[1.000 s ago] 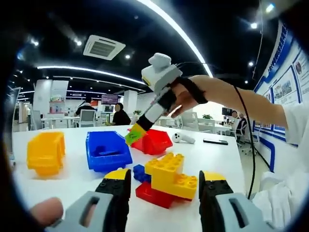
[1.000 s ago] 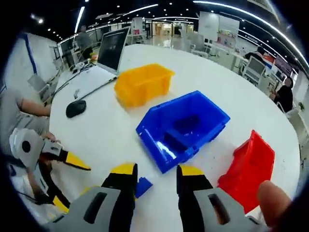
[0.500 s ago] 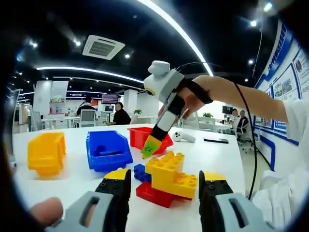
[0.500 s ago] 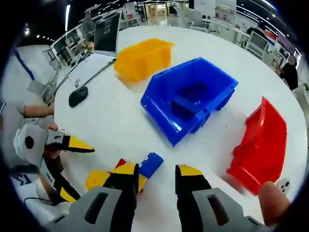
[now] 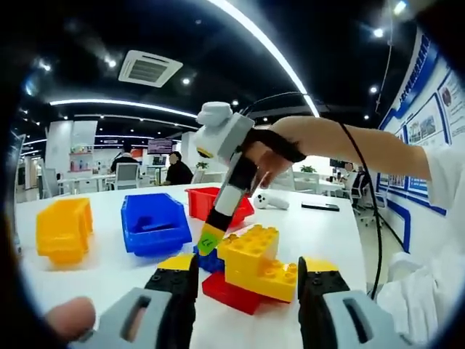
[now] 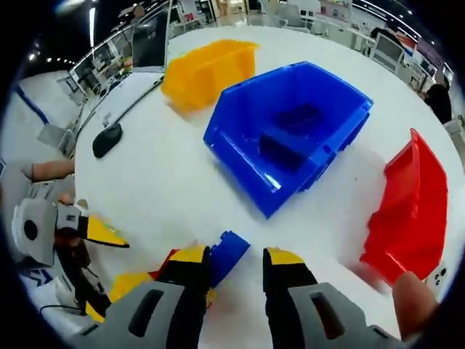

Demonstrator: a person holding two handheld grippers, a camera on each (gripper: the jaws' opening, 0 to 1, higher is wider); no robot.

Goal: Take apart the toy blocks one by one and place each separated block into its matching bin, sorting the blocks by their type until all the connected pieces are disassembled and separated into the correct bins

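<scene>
**Block cluster between the jaws, right gripper leaning in**

Left gripper view: left gripper [image 5: 247,280] rises from the bottom edge, jaws apart, nothing clamped. Between them on the white table [image 5: 320,233] sits the block cluster [image 5: 251,273]: yellow blocks stacked on a red block, a blue block at its left. The right gripper [image 5: 208,240] slants down from upper centre, held in a hand [image 5: 265,156] whose bare forearm runs to the right edge. Its yellow-green tip is just beside the blue block; whether it touches, cannot tell. Behind, left to right: yellow bin [image 5: 64,231], blue bin [image 5: 155,224], red bin [image 5: 216,205]. A white controller [image 5: 267,201] and a dark phone [image 5: 320,207] lie further back.

Right gripper view: seen from above. Right gripper's jaws stand apart at bottom centre, the blue block [image 6: 227,254] lying at the left jaw's tip, not clamped. A darker blue piece shows inside the blue bin [image 6: 290,131]. Yellow bin [image 6: 205,73] upper left, red bin [image 6: 414,207] at right. A mouse [image 6: 107,139] and laptop [image 6: 149,40] sit upper left. The left gripper [image 6: 87,236] enters at lower left, yellow tips spread.
</scene>
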